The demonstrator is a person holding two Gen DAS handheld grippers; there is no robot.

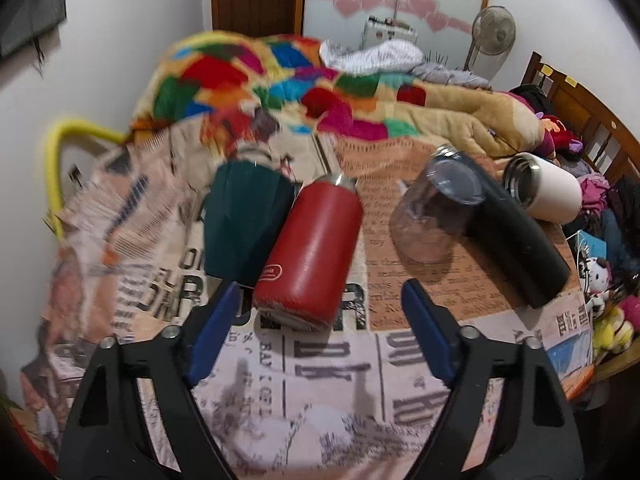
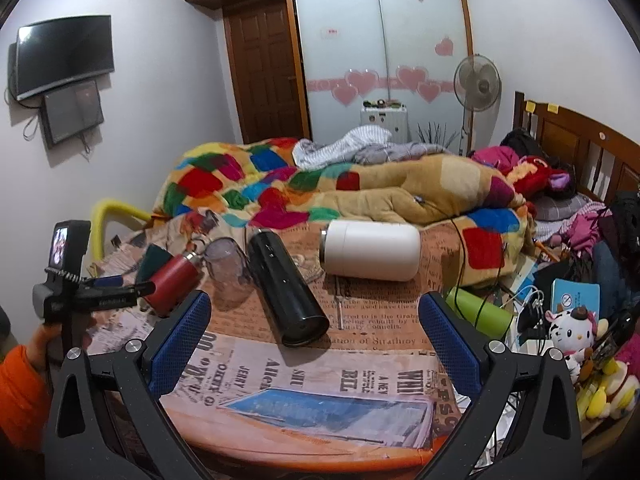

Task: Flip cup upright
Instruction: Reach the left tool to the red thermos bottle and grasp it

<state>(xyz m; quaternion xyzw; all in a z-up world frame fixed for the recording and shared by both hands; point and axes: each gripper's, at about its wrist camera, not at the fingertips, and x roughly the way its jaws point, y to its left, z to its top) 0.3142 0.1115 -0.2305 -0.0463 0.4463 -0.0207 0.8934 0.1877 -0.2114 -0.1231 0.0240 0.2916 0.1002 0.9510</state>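
newsprint-covered table (image 2: 320, 364): five empty toppled cups, red flask (image 1: 310, 250) nearest left jaws

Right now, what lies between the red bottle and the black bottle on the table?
The clear cup, lying on its side against the black bottle, sits between it and the red bottle. The left wrist view shows it best; the right wrist view agrees.

The left wrist view looks forward along the left claw (image 1: 316, 320), angled down and close over the counter (image 1: 328, 380); the red bottle (image 1: 310, 254) lies just ahead of its fingers. The right wrist view looks along the right claw (image 2: 316, 334) from farther right and back, facing the bed (image 2: 360, 192); it also takes in the left claw (image 2: 120, 286). Both views share the counter (image 2: 320, 376), red bottle (image 2: 170, 280), black bottle (image 1: 508, 232) (image 2: 286, 286) and white bottle (image 1: 546, 188) (image 2: 370, 250).
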